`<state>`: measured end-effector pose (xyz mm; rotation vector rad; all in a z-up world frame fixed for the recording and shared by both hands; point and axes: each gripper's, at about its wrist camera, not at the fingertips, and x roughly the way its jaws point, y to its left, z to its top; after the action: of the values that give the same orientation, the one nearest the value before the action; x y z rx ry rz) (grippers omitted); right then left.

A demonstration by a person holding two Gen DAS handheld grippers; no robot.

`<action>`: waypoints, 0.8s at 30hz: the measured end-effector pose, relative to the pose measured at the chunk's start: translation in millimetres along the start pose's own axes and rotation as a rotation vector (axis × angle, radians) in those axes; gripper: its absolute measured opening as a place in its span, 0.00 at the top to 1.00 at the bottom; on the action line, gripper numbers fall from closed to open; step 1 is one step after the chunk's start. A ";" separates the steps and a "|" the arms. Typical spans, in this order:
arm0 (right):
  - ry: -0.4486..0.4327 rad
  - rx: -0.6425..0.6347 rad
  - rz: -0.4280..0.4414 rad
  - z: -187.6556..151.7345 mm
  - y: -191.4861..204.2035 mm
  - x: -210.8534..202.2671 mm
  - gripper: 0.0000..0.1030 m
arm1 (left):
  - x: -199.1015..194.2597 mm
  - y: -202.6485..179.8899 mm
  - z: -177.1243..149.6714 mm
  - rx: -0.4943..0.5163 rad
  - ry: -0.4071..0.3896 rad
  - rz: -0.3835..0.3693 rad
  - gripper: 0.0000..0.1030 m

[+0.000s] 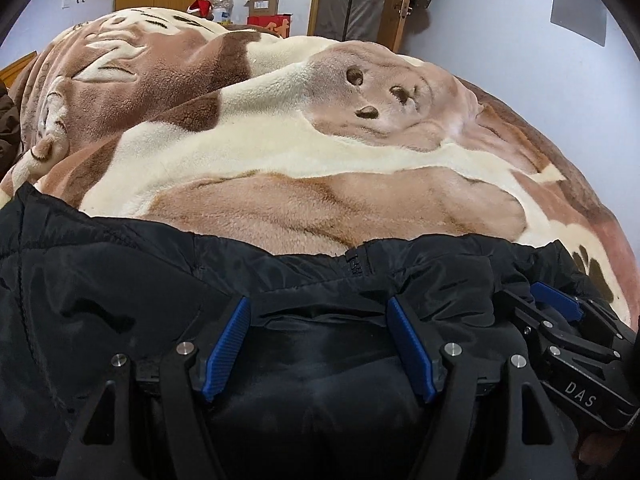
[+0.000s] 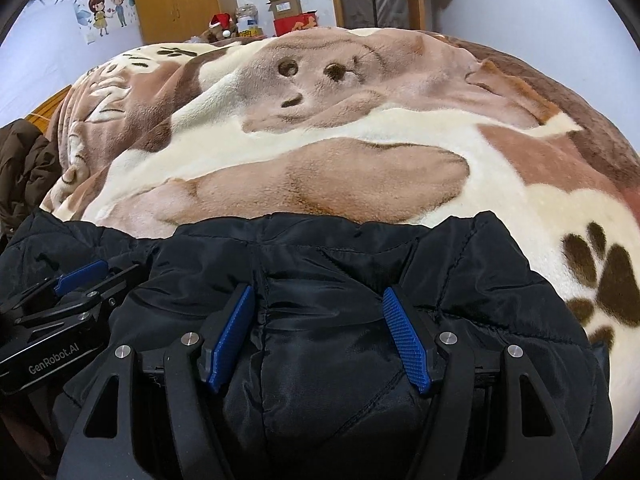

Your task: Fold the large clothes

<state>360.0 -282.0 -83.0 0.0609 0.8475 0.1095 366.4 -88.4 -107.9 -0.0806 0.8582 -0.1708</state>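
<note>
I have both sets of tongs, left tongs and right tongs, spread wide side by side over the black padded jacket on the bed's fleece blanket, gripping nothing, probably to pin its edge flat.

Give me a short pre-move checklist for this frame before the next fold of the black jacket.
1. Left gripper open, jacket fabric between its fingers: ok.
2. Right gripper open over the jacket: ok.
3. Black jacket lying on the blanket, far edge visible: ok.
4. Both grippers side by side without touching: ok.
5. Fabric actually pinched by either gripper: not ok, both are open.
6. Jacket's near edge and sleeves: cannot tell, hidden below the views.
</note>
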 end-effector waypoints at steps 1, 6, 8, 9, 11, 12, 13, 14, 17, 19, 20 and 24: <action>-0.005 -0.001 -0.002 -1.0 0.2 -0.2 0.36 | 0.6 -0.4 -0.3 -0.001 -0.003 0.000 0.28; -0.021 -0.004 -0.010 -3.1 0.1 1.7 0.36 | 3.0 -1.5 -2.2 0.004 -0.015 0.011 0.28; -0.027 -0.004 -0.011 -3.5 -0.1 2.6 0.36 | 3.0 -1.6 -2.1 0.003 -0.015 0.010 0.28; -0.030 -0.003 -0.012 -3.7 -0.1 2.7 0.36 | 3.0 -1.6 -2.1 0.004 -0.015 0.010 0.28; -0.035 -0.002 -0.012 -4.7 0.1 2.8 0.36 | 3.8 -2.0 -1.9 0.005 -0.017 0.012 0.28; -0.036 -0.001 -0.012 -4.8 0.0 2.9 0.36 | 3.4 -1.3 -2.3 0.004 -0.017 0.011 0.28; -0.037 -0.001 -0.012 -4.7 0.0 3.2 0.36 | 4.0 -1.1 -2.4 0.004 -0.018 0.012 0.28; -0.039 -0.001 -0.012 -4.8 0.0 3.4 0.36 | 4.6 -1.3 -2.3 0.004 -0.019 0.012 0.28; -0.044 0.000 -0.012 -5.3 -0.3 3.4 0.36 | 5.0 -0.9 -2.1 0.004 -0.021 0.012 0.28; -0.046 -0.001 -0.012 -5.5 -0.1 3.3 0.36 | 5.4 -0.7 -1.6 0.004 -0.022 0.013 0.28; -0.044 -0.001 -0.012 -5.2 -0.1 3.5 0.36 | 5.1 -0.5 -1.7 0.004 -0.022 0.012 0.28; -0.017 -0.003 -0.006 -1.1 0.1 0.4 0.36 | 4.6 -0.2 0.8 -0.001 -0.007 0.009 0.29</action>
<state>359.4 -281.9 -84.0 0.0566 0.8305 0.1047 369.9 -89.4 -110.8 -0.0781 0.8514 -0.1615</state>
